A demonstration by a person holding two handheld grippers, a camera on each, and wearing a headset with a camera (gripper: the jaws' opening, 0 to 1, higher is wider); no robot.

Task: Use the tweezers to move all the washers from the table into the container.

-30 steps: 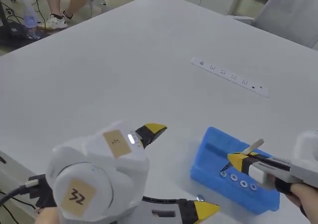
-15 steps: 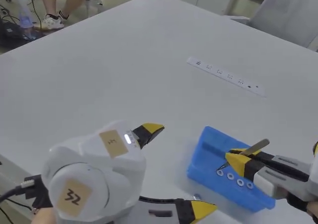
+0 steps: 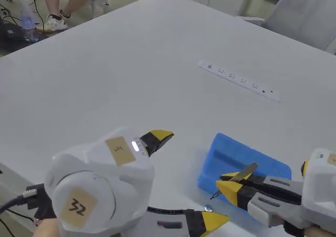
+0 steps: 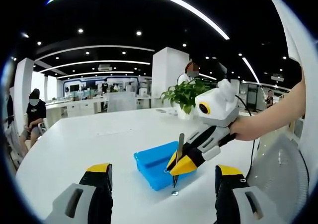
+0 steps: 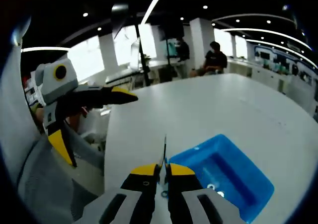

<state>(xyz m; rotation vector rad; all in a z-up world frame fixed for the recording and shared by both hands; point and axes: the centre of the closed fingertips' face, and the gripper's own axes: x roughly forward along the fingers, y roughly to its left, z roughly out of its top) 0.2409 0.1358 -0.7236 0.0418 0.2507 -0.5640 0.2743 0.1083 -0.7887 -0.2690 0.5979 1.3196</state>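
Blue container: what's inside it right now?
The right gripper view shows at least two small washers on the floor of the blue container. In the head view the right gripper, shut on tweezers, covers its near part, so the count is unsure.

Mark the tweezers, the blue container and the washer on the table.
tweezers [image 4: 180, 143], left gripper view, upper part of the shaft.
blue container [image 3: 231, 155], head view, bare floor near its far wall.
washer [image 4: 174, 193], left gripper view, its ring, just below the tweezers' tips.
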